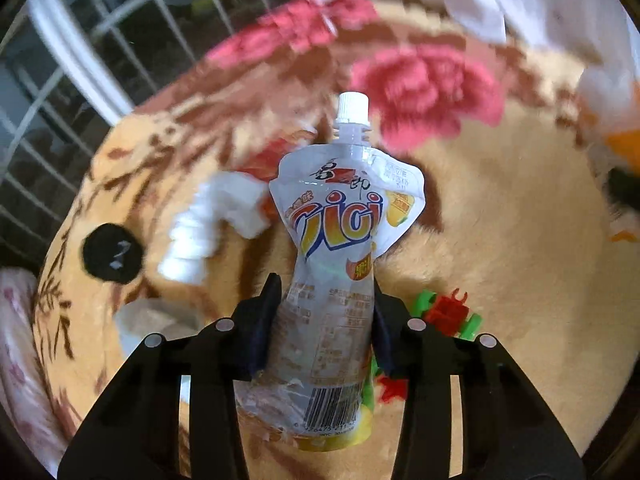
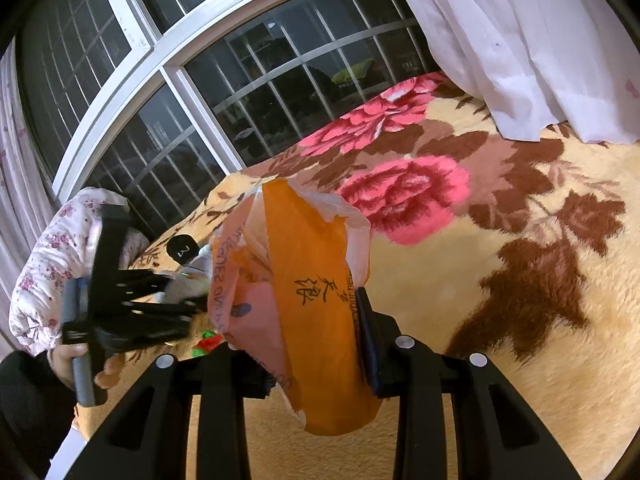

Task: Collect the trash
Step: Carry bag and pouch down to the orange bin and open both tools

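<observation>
My left gripper (image 1: 326, 300) is shut on an empty drink pouch (image 1: 340, 248) with a white screw cap, and holds it upright above the flowered blanket (image 1: 500, 260). My right gripper (image 2: 316, 328) is shut on an orange plastic bag (image 2: 312, 280), held up over the blanket (image 2: 520, 300). The bag also shows at the right edge of the left wrist view (image 1: 616, 148). The left gripper (image 2: 132, 300) shows in the right wrist view, just left of the bag, with the person's hand on its handle.
White crumpled tissue (image 1: 208, 224) lies on the blanket behind the pouch. A red and green toy (image 1: 448, 312) lies under the gripper. A black round marker (image 1: 113, 255) sits to the left. A barred window (image 2: 240, 92) and white curtain (image 2: 520, 40) stand behind; a flowered quilt (image 2: 52, 248) lies left.
</observation>
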`<state>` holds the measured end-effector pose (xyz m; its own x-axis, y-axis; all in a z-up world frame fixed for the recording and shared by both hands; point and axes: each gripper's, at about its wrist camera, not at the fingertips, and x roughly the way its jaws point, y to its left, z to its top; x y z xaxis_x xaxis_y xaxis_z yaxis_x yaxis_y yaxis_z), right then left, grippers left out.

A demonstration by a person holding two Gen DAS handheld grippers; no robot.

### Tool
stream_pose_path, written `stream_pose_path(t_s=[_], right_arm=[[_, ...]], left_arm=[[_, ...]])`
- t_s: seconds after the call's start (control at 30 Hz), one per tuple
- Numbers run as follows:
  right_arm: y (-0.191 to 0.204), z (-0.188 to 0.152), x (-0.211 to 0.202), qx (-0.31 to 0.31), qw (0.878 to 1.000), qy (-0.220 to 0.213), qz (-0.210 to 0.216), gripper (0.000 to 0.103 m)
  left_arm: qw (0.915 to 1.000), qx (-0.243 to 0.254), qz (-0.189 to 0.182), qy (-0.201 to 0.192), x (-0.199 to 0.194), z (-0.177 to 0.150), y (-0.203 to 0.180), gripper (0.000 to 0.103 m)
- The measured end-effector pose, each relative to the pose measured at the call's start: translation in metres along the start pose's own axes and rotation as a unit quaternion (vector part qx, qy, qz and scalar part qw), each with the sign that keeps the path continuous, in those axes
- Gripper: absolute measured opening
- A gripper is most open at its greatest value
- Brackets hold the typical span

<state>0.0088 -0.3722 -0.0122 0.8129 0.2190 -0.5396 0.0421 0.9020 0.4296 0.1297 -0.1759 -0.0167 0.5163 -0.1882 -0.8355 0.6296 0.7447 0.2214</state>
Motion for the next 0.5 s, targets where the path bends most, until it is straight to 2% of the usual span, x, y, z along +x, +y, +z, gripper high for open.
stream_pose_path(t_s=[0.2, 0.27, 0.5], right_arm=[[0.007, -0.002, 0.002, -0.006, 1.0, 0.001, 0.007, 0.033], [0.013, -0.003, 0.002, -0.014, 1.0, 0.001, 0.009, 0.033], [0.031, -0.014, -0.001, -0.044, 0.998, 0.014, 0.045, 0.033]], left_arm=[[0.994, -0.083, -0.014, -0.07, -0.059, -0.014, 0.027, 0.04], [0.9918, -0.095, 0.007, -0.085, -0.08, -0.027, 0.026, 0.04], [0.9776, -0.164, -0.03, -0.128, -0.129, -0.092, 0.009, 0.04]])
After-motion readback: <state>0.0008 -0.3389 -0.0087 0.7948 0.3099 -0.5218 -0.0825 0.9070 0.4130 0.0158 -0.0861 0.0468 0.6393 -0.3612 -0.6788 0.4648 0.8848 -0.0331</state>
